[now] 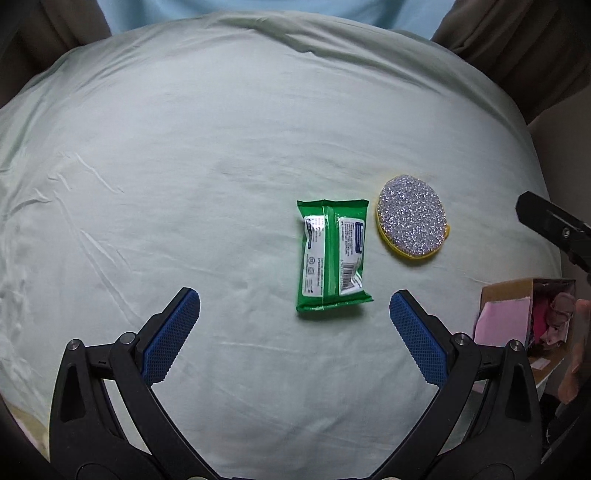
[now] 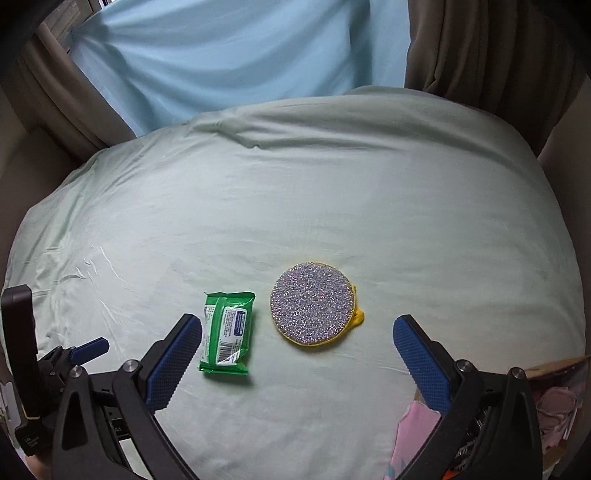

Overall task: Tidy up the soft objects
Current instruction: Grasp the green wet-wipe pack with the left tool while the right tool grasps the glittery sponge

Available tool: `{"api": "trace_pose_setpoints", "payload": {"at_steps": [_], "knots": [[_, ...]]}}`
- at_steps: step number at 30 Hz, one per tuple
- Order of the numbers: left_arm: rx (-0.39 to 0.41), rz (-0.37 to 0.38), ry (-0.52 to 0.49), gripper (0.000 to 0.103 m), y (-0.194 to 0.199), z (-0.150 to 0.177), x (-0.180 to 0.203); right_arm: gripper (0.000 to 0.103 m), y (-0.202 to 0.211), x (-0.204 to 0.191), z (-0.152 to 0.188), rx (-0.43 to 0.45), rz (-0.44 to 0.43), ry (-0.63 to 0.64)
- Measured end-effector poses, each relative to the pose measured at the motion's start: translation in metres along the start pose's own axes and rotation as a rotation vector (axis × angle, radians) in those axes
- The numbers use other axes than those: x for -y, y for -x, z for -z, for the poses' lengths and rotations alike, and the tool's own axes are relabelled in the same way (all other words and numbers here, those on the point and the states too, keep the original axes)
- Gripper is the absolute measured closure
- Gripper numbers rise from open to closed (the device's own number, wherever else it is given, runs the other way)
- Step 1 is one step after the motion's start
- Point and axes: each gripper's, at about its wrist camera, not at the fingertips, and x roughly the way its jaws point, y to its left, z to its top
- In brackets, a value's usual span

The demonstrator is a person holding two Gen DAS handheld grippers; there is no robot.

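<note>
Both grippers, left (image 1: 294, 306) and right (image 2: 297, 330), gape wide, empty; the slick wipes pack (image 1: 332, 255) may slip, the bed (image 1: 184, 166) yielding underneath.

Pale green bedsheet (image 2: 332, 192), light blue curtain (image 2: 229, 55) between brown drapes (image 2: 491, 48).

The left wrist camera looks steeply down on a pale green bedsheet (image 1: 221, 147) from behind its own tool (image 1: 294, 310), facing a blue curtain (image 1: 277, 11) at the far edge. The right wrist camera, set further right and tilted less steeply, faces the same way past its tool (image 2: 297, 334). Both views share the green wipes packet (image 1: 332, 254) (image 2: 227, 332), the glittery round sponge (image 1: 411, 218) (image 2: 311, 302) and a cardboard box (image 1: 517, 291) at right.
</note>
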Motion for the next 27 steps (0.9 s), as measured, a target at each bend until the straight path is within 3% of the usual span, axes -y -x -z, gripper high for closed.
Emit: {"api": "trace_pose_setpoints", "payload": {"at_steps": [8, 15, 19, 22, 27], "knots": [[-0.029, 0.007, -0.048, 0.001, -0.071, -0.018, 0.019, 0.000, -0.092, 0.004, -0.010, -0.104, -0.001, 0.038], [-0.056, 0.006, -0.085, 0.011, -0.112, -0.018, 0.040, 0.000, -0.149, 0.001, -0.008, -0.185, 0.004, 0.098], [-0.070, -0.008, -0.100, 0.024, -0.128, -0.019, 0.049, 0.000, -0.166, 0.004, -0.005, -0.206, 0.009, 0.108], [-0.065, -0.022, -0.097, 0.025, -0.134, -0.023, 0.053, 0.000, -0.172, 0.002, -0.003, -0.207, 0.027, 0.138], [-0.044, -0.034, -0.106, 0.044, -0.136, -0.030, 0.057, 0.005, -0.177, -0.004, 0.001, -0.215, 0.063, 0.190]]}}
